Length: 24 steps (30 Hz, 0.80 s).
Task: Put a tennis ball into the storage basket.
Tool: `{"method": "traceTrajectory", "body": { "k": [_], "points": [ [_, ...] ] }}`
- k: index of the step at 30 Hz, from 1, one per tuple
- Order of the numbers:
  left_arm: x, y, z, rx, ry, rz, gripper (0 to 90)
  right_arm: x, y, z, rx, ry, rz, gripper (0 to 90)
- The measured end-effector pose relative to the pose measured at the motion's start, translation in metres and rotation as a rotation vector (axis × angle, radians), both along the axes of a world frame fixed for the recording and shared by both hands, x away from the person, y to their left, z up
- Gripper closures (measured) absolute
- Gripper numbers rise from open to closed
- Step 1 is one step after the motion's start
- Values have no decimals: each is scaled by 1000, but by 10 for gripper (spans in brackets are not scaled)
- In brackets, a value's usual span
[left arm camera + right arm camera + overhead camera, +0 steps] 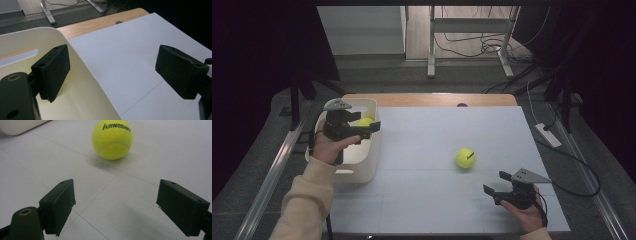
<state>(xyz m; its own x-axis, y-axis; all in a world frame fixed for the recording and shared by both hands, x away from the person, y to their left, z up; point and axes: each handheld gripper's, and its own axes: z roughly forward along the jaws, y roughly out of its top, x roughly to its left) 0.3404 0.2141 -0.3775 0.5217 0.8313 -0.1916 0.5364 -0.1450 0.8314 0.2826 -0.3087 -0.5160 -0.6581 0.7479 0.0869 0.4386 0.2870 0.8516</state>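
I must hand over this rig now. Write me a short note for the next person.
Left gripper: open, empty, over the white bin, one jaw inside its wall, one outside.
Right gripper: open, empty, low over the table, facing the loose tennis ball.
Done: one tennis ball in the bin.
Left: probably pick up the loose ball and put it in the bin.

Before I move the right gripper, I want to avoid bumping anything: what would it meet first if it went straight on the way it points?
Probably the yellow tennis ball on the white table; it lies ahead of the open right gripper, nothing between.
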Motion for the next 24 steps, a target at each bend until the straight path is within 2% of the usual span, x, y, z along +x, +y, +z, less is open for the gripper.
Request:
{"method": "traceTrajectory", "body": {
  "k": [2, 7, 24],
  "points": [
    [1, -3, 0, 7, 1, 3, 139, 0, -1, 0, 3, 0, -2, 148],
    [2, -17, 0, 29, -2, -34, 137, -1, -2, 0, -2, -2, -5, 148],
    [-7, -49, 0, 31, 5, -92, 142, -2, -2, 1, -1, -5, -5, 148]
  ]
}}
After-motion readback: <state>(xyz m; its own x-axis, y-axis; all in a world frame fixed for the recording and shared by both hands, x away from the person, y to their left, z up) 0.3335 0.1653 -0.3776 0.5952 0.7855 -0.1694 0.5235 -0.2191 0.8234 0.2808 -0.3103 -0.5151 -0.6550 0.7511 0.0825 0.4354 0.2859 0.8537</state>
